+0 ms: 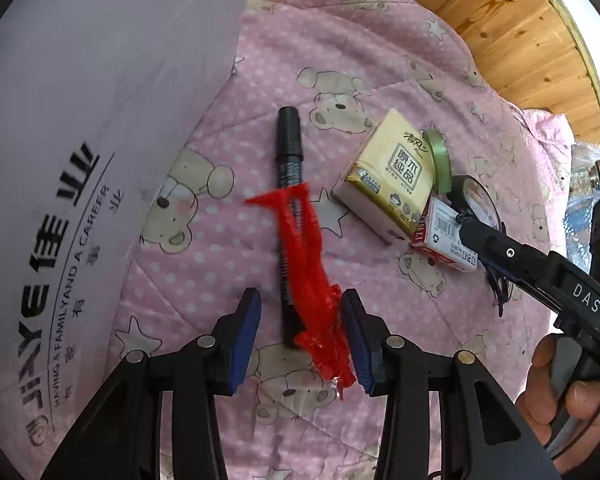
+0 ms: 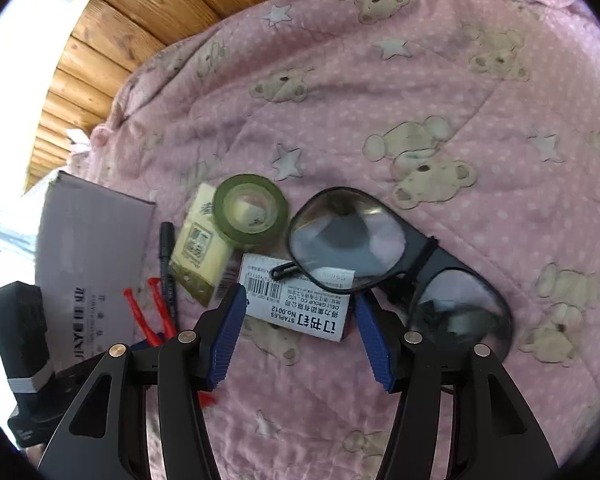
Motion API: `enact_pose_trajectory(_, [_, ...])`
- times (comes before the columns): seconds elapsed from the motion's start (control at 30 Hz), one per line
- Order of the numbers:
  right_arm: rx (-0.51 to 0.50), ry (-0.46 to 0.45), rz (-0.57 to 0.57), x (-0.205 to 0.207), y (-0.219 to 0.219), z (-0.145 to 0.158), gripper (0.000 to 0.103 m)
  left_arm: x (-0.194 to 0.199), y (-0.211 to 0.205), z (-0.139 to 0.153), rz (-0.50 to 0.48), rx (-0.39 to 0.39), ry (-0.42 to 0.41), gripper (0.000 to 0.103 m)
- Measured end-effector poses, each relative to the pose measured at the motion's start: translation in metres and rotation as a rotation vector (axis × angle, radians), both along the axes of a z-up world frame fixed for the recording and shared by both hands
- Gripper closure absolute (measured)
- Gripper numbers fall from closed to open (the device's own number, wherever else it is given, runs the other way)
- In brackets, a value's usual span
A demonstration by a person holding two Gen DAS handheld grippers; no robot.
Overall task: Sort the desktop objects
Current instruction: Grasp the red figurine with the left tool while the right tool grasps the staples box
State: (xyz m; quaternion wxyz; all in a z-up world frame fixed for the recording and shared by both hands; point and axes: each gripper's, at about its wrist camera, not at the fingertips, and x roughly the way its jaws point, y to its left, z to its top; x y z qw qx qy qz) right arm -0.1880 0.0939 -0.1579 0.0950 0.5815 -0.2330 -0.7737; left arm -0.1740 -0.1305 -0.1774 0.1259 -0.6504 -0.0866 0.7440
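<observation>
On the pink bear-print quilt (image 1: 380, 60) lie a black marker (image 1: 288, 200) and a red see-through plastic piece (image 1: 308, 272) draped over it. My left gripper (image 1: 302, 330) is open and straddles the marker's near end, with the red piece brushing its right pad. A yellow tissue pack (image 1: 388, 176), a green tape roll (image 2: 252, 210), a white staples box (image 2: 300, 296) and dark sunglasses (image 2: 348, 236) cluster to the right. My right gripper (image 2: 300, 336) is open, its blue pads either side of the staples box's near end. One sunglasses lens overlaps the box.
A large lavender carton (image 1: 80, 120) with printed lettering stands close on the left of the marker. Wooden boards (image 1: 500, 20) border the quilt at the back. A hand (image 1: 568, 400) holds the right gripper's handle. Bare quilt (image 2: 460, 80) stretches beyond the sunglasses.
</observation>
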Motion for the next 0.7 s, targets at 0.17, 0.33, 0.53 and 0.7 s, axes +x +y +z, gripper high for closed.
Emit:
enact_pose_trajectory(0.17, [-0.178,-0.136,0.25,0.017,-0.035,-0.006,0.061,0.001,-0.009,0.004,0.014,-0.055,0.037,0.059])
enact_pose_trajectory(0.33, [-0.004,-0.05,0.229,0.018,-0.038,0.008,0.042,0.002,-0.009,0.004,0.02,-0.027,0.043,0.059])
enact_pose_trajectory(0.53, [0.099,-0.01,0.31,-0.003,-0.059,0.001,0.04,0.002,-0.003,0.003,0.001,-0.002,0.051,0.073])
enact_pose_trajectory(0.7, [0.183,0.003,0.307,0.0,-0.061,0.002,0.06,0.005,-0.005,0.009,0.005,0.026,0.075,0.087])
